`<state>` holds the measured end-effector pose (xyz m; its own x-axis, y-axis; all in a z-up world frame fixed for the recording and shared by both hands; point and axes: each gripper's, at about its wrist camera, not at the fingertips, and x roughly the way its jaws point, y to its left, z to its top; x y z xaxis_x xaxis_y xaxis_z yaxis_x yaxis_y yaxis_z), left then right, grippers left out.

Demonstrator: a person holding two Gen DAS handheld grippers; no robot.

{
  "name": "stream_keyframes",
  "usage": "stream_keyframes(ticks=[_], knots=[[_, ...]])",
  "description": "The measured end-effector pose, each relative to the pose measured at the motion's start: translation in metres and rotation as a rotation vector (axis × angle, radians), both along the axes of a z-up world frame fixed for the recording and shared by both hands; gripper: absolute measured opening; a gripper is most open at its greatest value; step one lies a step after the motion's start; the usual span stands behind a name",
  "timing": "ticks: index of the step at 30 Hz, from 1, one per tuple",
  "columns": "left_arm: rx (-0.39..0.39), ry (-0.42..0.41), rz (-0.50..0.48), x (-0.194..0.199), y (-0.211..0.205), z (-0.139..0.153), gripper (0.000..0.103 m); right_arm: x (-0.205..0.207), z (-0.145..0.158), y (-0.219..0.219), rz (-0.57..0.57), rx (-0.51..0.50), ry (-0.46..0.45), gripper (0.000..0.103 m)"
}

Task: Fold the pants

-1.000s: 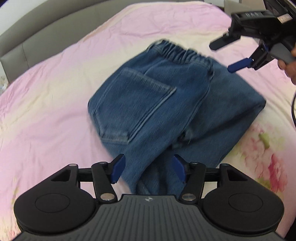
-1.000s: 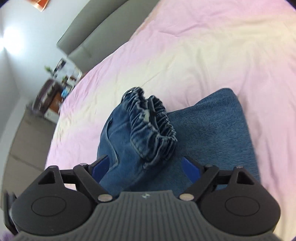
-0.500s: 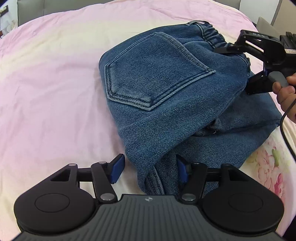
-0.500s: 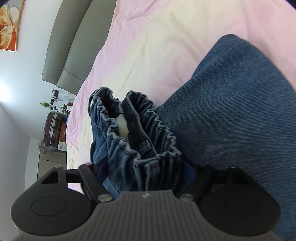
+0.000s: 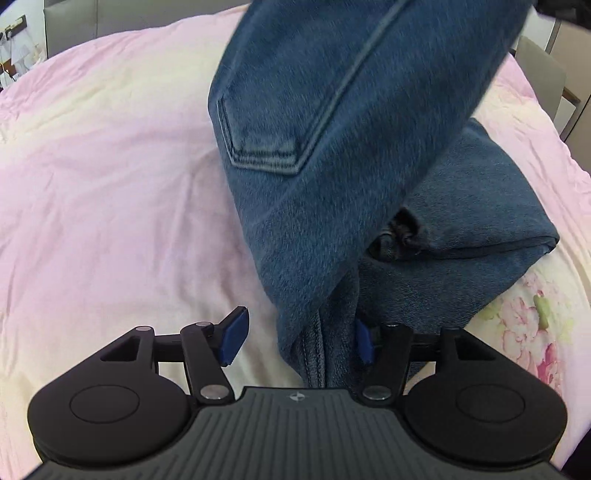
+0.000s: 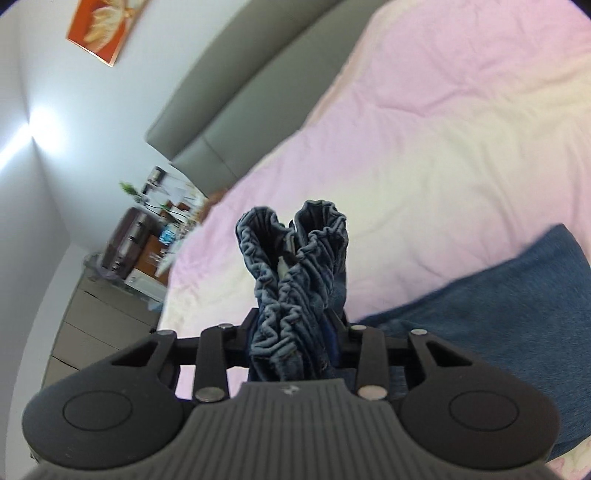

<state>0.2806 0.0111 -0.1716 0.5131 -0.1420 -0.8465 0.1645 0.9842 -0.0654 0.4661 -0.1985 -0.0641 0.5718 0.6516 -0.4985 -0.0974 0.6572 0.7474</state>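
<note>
A home bedroom, wide bed under a pink and cream quilted cover (image 6: 424, 122) with a floral print, grey padded headboard (image 6: 236, 107), orange framed picture (image 6: 103, 29) on white wall, cluttered grey drawer unit (image 6: 96, 321)

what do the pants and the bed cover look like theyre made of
Pants: blue denim, matte, judging by the diagonal weave, faded double stitching on the back pocket and a gathered elastic waistband. Bed cover: thin woven fabric, likely cotton, soft matte pink and cream, finely creased, with a printed flower pattern.

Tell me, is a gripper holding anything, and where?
The right gripper is shut on the jeans at the elastic waistband. The left gripper is open, with denim between its fingers.
</note>
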Motion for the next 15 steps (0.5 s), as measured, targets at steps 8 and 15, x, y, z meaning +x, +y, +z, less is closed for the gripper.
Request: stream_keyframes(ticks=[8, 15], knots=[[0.213, -0.158, -0.185, -0.037, -0.046, 0.014, 0.047, -0.012, 0.046, -0.028, -0.175, -0.009, -0.042, 0.025], [0.192, -0.175, -0.149, -0.049, -0.045, 0.016, 0.031, -0.036, 0.007, -0.108, -0.299, -0.061, 0.018, 0.015]])
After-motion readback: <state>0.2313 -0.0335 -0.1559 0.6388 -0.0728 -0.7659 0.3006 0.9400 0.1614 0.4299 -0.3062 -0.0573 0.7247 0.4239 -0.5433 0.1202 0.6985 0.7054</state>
